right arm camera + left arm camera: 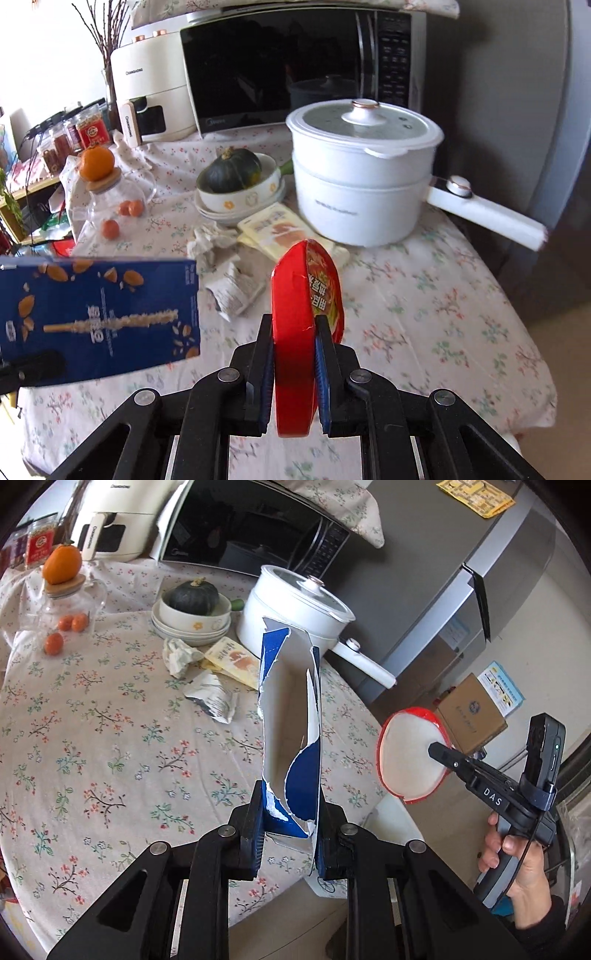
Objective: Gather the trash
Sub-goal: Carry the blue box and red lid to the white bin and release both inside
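Left tongs (290, 808) clamped on a torn blue snack box (291, 716), flattened, standing up between the pads with its white inside facing my left camera. In the right view the same box (99, 314) shows its printed blue face, at left, held up off the counter (424, 295).

Right tongs (295, 343) clamped on the rim of a red bowl lid (306, 291), edge-on in the right view, printed side to the right. From the left camera the lid (410, 755) shows its white underside, past the counter edge, with my right hand (517, 864) on the grip below it.

Both pieces are in the air, well apart from each other.

Trash on the flowered cloth:
- crumpled tissue (181, 653), just in front of the stacked bowls (192, 622)
- yellow wrapper (236, 661), beside the tissue, near the base of the white pot (295, 605)
- torn silver-and-white packet (214, 698), nearer to me than the other 2

Other stuff: dark green squash (194, 596) in the top bowl, a big orange (62, 563) on a jar lid, small oranges (66, 627) beside and behind the jar, microwave (251, 528) at the back.
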The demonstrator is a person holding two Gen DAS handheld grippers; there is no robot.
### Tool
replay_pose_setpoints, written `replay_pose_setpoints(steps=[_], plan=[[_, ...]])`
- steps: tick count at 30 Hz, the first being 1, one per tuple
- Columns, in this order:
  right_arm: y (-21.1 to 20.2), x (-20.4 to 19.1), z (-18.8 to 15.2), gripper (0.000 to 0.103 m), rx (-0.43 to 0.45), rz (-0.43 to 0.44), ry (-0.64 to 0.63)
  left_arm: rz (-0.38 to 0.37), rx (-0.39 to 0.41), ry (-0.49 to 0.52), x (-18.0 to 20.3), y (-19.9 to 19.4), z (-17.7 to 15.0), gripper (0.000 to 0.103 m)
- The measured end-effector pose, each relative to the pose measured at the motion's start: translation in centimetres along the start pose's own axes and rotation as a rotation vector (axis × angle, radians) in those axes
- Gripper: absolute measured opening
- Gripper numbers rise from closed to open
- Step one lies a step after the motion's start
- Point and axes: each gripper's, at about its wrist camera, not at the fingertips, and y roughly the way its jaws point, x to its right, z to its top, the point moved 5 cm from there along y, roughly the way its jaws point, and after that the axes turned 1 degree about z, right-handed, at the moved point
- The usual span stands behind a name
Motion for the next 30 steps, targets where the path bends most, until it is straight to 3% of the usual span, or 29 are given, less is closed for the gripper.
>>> replay_pose_setpoints(steps=[8, 14, 18, 25, 30], plan=[[-6.1, 7.6, -7.0, 0.015, 0.009, -0.115, 0.104, -0.112, -0.083, 0.098, 7.2, 2.5, -2.0, 0.022], [-9.3, 10.8, -9.8, 0.015, 0.042, -0.131, 0.185, -0.136, -0.126, 0.204, 11.9, 3.9, -4.2, 0.022], [-10.1, 13.1, -11.9, 0.015, -0.005, -0.225, 0.196, -0.130, -0.175, 0.256, 13.4, 5.6, -5.7, 0.022], [-12.2, 17.0, -14.7, 0.015, -0.038, -0.268, 0.311, -0.095, -0.251, 0.359, 16.2, 9.5, -8.4, 0.022], [-12.3, 18.3, -16.0, 0.015, -0.073, -0.252, 0.372, -0.056, -0.315, 0.444, 17.9, 13.4, -11.0, 0.023]])
